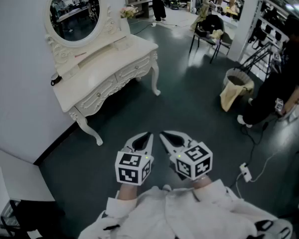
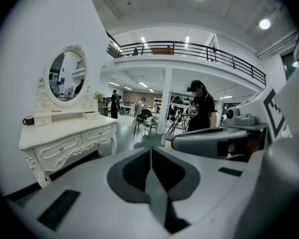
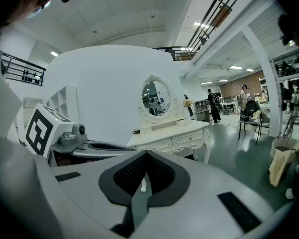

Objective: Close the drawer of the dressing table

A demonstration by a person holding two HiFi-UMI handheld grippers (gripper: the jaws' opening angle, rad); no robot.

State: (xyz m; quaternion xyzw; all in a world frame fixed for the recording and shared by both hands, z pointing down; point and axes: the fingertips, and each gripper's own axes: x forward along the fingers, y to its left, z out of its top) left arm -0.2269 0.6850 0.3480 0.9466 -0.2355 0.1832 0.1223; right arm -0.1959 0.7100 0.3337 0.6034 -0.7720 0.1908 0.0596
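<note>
Right of dressing table (image 1: 109,66), cloth-draped bin (image 1: 238,70)

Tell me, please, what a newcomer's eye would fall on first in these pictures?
The ornate white dressing table with its oval mirror stands against the wall at the upper left of the head view, bright against the dark floor. In the lower middle, the left gripper and right gripper sit side by side, both shut and empty, well short of the table. A person in black stands at the right edge.

One dressing table (image 1: 107,66), one mirror (image 1: 74,9), two drawers (image 1: 97,93).
</note>
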